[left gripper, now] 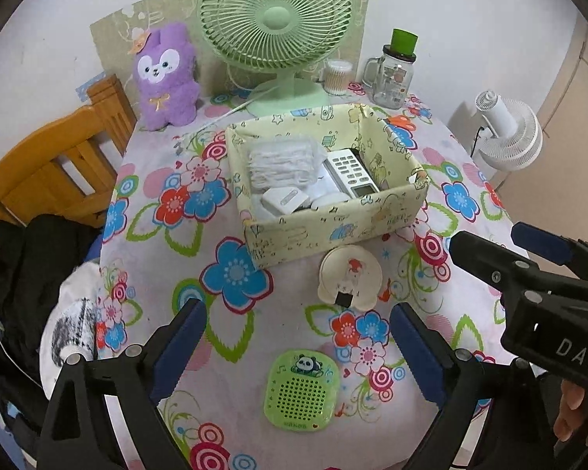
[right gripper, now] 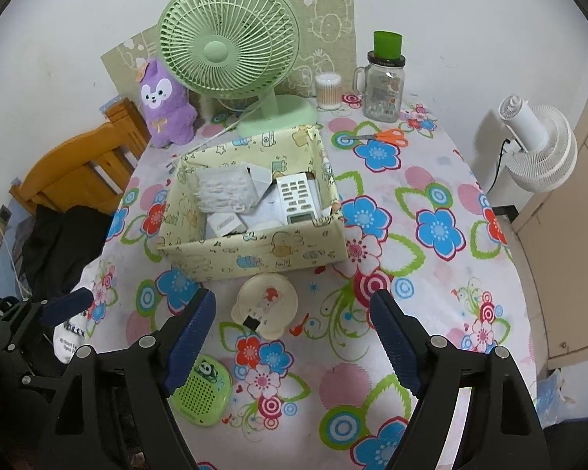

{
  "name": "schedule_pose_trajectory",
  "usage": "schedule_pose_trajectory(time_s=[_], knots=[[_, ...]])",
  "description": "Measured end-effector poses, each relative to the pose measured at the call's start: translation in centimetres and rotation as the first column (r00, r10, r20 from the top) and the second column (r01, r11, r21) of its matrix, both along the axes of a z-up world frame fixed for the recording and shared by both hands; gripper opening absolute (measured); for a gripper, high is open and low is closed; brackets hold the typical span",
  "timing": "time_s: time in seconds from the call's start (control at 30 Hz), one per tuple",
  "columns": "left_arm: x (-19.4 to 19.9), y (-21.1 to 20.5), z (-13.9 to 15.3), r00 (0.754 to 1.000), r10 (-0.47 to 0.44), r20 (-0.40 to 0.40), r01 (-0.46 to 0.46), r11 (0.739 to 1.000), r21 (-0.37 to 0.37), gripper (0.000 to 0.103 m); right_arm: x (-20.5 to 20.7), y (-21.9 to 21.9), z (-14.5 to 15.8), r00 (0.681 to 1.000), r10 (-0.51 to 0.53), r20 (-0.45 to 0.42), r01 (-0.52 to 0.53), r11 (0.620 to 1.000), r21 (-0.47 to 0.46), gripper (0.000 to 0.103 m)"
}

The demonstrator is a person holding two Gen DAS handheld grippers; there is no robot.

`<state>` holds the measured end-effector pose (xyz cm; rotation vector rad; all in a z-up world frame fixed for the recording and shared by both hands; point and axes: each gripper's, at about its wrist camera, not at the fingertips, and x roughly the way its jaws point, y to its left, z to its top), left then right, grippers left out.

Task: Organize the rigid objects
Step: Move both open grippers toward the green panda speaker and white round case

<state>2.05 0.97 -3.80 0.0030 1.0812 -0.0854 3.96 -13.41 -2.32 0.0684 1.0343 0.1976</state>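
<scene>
A pale yellow patterned box (left gripper: 333, 231) stands mid-table and holds a white remote control (left gripper: 349, 172), a clear bag of white items (left gripper: 282, 164) and a small white case (left gripper: 284, 199). Just in front of it lies a round cream compact (left gripper: 351, 274) with a cartoon print. Nearer still is a green panda speaker (left gripper: 302, 391). My left gripper (left gripper: 300, 344) hangs open above the speaker, touching nothing. My right gripper (right gripper: 294, 323) is open over the tablecloth in front of the compact (right gripper: 264, 305), with the speaker (right gripper: 202, 393) beside its left finger. Orange scissors (right gripper: 388, 137) lie behind the box (right gripper: 254, 254).
At the back stand a green desk fan (left gripper: 274, 19), a purple plush toy (left gripper: 164, 74), a cotton-swab tub (left gripper: 337, 76) and a glass jar mug with a green cap (left gripper: 392, 78). A wooden chair (left gripper: 58, 164) with dark clothes is left; a white floor fan (left gripper: 505, 133) right.
</scene>
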Motion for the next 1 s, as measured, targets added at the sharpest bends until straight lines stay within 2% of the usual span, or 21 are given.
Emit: schedule_pose_trajectory(time_s=[0.27,0.43,0.57,0.77,0.9,1.0], knots=[[-0.4,0.4,-1.6,0.997,0.052,-0.048,-0.053,0.999,-0.013,0.096,0.3,0.3,-1.8,0.998,0.038,-0.041,-0.037,0.999,0.027,0.083],[-0.5,0.2,-3.1,0.992,0.091,-0.082,-0.095,0.994,-0.045,0.096,1.0,-0.3,-2.9,0.999,0.029,-0.031,-0.029,0.999,0.016,0.083],[-0.7,-0.3,-4.2,0.991,0.103,-0.087,-0.107,0.994,-0.039,0.096,1.5,-0.1,-4.5,0.995,0.094,-0.033,-0.095,0.995,-0.034,0.083],[-0.9,-0.3,-6.7,0.977,0.165,-0.134,-0.17,0.985,-0.025,0.096,1.8,0.3,-6.7,0.982,0.177,-0.072,-0.178,0.984,-0.002,0.083],[-1.2,0.1,-7.9,0.966,0.204,-0.161,-0.213,0.976,-0.043,0.096,2.0,0.6,-8.0,0.973,0.211,-0.09,-0.212,0.977,-0.002,0.083],[-1.4,0.3,-8.7,0.96,0.222,-0.169,-0.232,0.972,-0.043,0.096,2.1,1.0,-8.8,0.967,0.231,-0.109,-0.238,0.97,-0.049,0.083]])
